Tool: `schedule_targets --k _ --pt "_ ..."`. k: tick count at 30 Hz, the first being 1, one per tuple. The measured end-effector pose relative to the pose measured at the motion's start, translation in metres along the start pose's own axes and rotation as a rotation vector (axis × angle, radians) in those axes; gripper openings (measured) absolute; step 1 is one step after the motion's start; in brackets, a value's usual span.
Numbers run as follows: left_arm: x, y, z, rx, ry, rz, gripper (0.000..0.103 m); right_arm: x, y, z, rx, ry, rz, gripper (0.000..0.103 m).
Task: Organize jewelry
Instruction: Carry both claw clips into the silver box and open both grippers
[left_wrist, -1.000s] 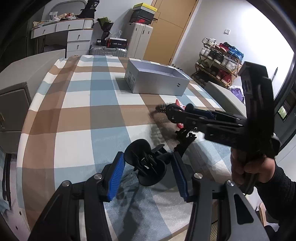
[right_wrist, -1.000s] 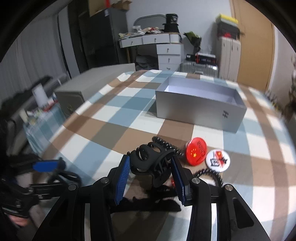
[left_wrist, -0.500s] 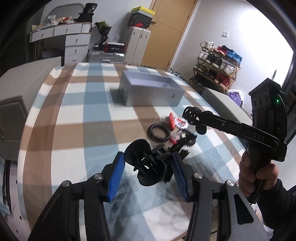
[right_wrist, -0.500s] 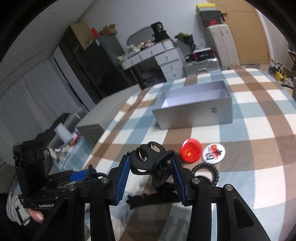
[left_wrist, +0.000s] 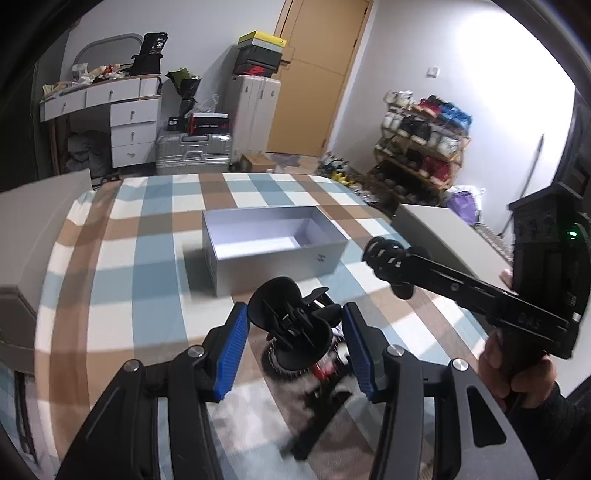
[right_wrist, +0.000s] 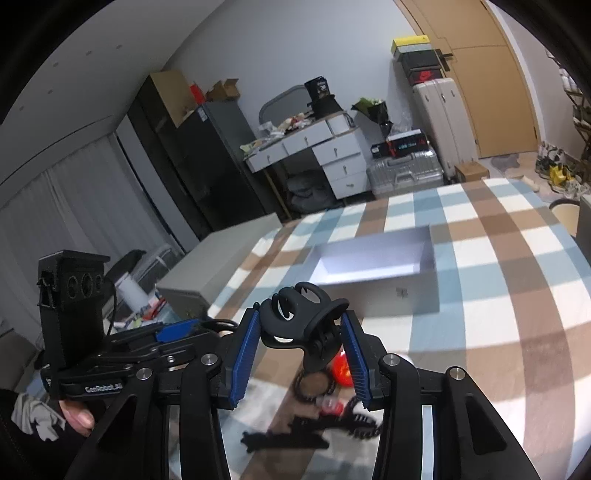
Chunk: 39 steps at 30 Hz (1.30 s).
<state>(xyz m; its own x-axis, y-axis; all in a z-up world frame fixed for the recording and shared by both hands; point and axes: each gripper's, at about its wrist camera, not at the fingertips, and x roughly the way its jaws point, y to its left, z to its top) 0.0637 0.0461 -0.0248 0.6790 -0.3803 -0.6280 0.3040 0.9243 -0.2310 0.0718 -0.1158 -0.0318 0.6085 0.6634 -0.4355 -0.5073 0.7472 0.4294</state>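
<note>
We are only at the start of tidying up. The open grey cardboard box (left_wrist: 275, 245) on the blue, brown and white checked tablecloth (left_wrist: 147, 266) looks empty inside, so nothing has gone in yet, as far as we can see.

Our left gripper (left_wrist: 293, 341) has its blue fingers (left_wrist: 231, 350) squeezed on a black plastic claw hair clip (left_wrist: 291, 330), held up in the air, a little way in front of the box. Our right gripper (right_wrist: 301, 349) has its blue fingers (right_wrist: 242, 356) squeezed on another black plastic claw hair clip (right_wrist: 303, 326), also up high and not yet over the box.

More things wait on the cloth below: a red round badge (right_wrist: 341, 367), a black coiled hair tie (right_wrist: 314, 384) and a long black clip (right_wrist: 288, 435). They look blurry.

We think both clips go in the box next, then the rest.
</note>
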Motion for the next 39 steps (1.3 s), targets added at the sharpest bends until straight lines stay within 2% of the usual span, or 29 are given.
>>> schedule_targets --k 8,10,15,19,25,30,36,39 --pt "0.019 -0.002 0.035 0.049 -0.003 0.037 0.046 0.018 -0.013 0.036 -0.041 0.016 0.007 0.044" --pt "0.030 -0.001 0.045 0.055 -0.003 0.107 0.046 0.028 -0.019 0.047 -0.040 0.025 0.000 0.044" --pt "0.057 0.009 0.068 0.048 0.002 0.109 0.046 0.064 -0.039 0.071 0.000 0.086 0.006 0.044" --pt "0.076 0.014 0.077 0.036 0.010 0.088 0.046 0.095 -0.054 0.077 0.023 0.138 -0.017 0.044" --pt "0.099 0.028 0.071 -0.015 0.071 0.045 0.046 0.124 -0.072 0.076 0.060 0.176 -0.051 0.044" --pt "0.106 0.036 0.071 -0.061 0.112 0.022 0.046 0.145 -0.077 0.070 0.081 0.259 -0.066 0.046" --pt "0.108 0.038 0.071 -0.093 0.124 0.004 0.046 0.142 -0.080 0.069 0.091 0.223 -0.069 0.061" --pt "0.107 0.038 0.071 -0.094 0.133 -0.013 0.046 0.135 -0.081 0.070 0.098 0.209 -0.065 0.064"
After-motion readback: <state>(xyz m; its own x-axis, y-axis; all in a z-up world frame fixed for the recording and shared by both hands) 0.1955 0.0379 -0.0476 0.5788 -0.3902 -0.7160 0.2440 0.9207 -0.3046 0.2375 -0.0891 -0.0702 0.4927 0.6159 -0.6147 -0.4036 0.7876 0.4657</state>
